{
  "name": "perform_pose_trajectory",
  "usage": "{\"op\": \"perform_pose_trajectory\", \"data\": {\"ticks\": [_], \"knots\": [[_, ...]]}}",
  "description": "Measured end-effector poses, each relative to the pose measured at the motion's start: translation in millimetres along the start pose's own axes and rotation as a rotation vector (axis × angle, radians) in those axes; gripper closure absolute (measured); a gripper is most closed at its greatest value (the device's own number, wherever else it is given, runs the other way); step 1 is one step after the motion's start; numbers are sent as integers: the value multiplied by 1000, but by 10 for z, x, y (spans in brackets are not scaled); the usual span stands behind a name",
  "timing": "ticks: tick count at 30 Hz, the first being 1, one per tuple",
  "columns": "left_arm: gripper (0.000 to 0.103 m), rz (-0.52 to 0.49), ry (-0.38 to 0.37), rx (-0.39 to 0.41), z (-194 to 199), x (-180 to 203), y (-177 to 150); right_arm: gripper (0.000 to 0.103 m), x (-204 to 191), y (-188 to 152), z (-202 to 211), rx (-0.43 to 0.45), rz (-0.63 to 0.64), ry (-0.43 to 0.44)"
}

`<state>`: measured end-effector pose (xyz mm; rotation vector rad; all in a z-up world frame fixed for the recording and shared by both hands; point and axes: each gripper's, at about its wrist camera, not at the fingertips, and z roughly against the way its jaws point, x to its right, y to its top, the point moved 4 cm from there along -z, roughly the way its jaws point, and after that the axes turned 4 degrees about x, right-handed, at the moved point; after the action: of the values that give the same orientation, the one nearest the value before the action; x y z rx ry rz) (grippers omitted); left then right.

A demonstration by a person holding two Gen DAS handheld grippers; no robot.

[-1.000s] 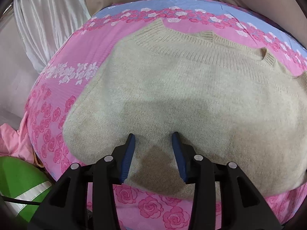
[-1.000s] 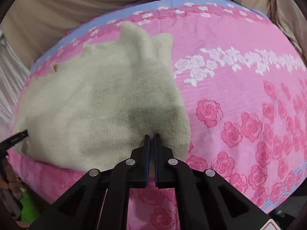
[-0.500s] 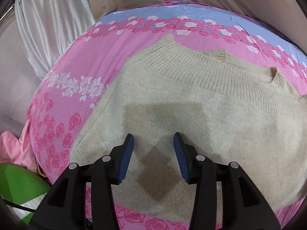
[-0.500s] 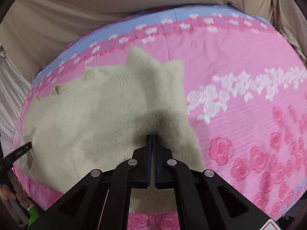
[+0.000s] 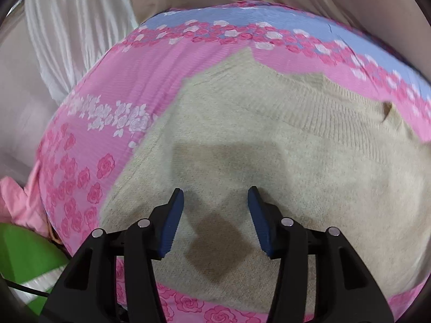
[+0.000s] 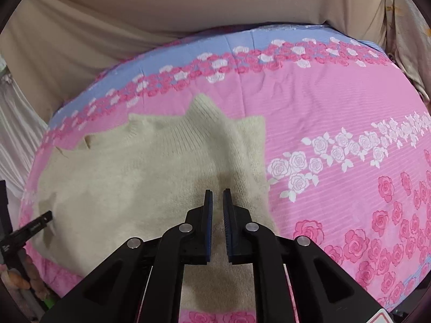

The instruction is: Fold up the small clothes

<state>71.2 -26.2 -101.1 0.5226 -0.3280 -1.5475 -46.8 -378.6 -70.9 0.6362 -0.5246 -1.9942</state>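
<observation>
The left wrist view is showing a white pleated curtain [image 5: 67, 35], a pink garment [image 5: 16, 204] and a green item [image 5: 24, 258] off the bed's left edge; none of these are appearing in the right wrist view. The right wrist view alone is showing the broad bare stretch of bedsheet [image 6: 336, 123] to the sweater's right, and a black tip [image 6: 35, 224] at the left edge touching or overlapping the sweater's rim; which, I cannot tell.

The beige sweater [image 5: 282, 156] is lying folded and flat on the pink rose-printed sheet, its knit fuzzy, with a ribbed band running along the far side. A blue strip is bordering the sheet's far edge.

The left gripper [image 5: 215, 196] is hanging above the sweater's near portion, its blue ridged jaws spread and opening, nothing between them. The right gripper [image 6: 217, 196] is sitting over the sweater's near right part, jaws parted by a narrow gap, pinching nothing.
</observation>
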Motion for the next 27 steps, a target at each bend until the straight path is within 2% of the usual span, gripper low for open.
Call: {"op": "perform_pose_trajectory", "data": {"ticks": [2,5,6,7,8,10,13,14,15,16,17,18,19,22,24,26,27], "knots": [[55,56,-40,3,41,-88,58,94,-44,91,-21,-2,4,24],[55,42,-65,42,80,-44,277,92,-107,272,-157,10,18,21],[51,35,-65,58,77,-11,383,88,-107,326,-219,12,23,7],[39,35,-72,63,64,15,466,73,-96,364,-277,10,31,-14],[34,44,-85,70,27,30,584,58,-81,396,-331,8,35,-33],[24,57,-74,83,-66,15,738,55,-55,443,-422,1,40,-41],[20,58,-18,61,-370,-40,888,50,-32,445,-625,-39,62,-47],[22,61,-3,38,-486,-57,901,59,-32,430,-689,-60,67,-39],[39,65,-5,21,-588,-71,907,75,-45,407,-745,-89,65,-13],[60,64,-41,-10,-704,-63,913,95,-58,394,-753,-106,55,3],[68,74,-86,-31,-751,-60,922,96,-82,418,-672,-79,43,28],[81,100,-136,-31,-720,-63,964,96,-108,470,-546,-35,35,56],[92,110,-144,-10,-656,-81,1007,96,-132,546,-366,25,33,63],[92,135,-159,51,-453,-93,1163,96,-89,700,-143,120,7,51],[87,124,-141,34,-522,-30,1190,95,-2,671,-399,47,19,21],[86,89,-113,-13,-703,72,1135,92,139,505,-780,-108,18,-60],[85,92,-108,-18,-697,63,1100,92,179,445,-779,-122,-7,-69]]}}
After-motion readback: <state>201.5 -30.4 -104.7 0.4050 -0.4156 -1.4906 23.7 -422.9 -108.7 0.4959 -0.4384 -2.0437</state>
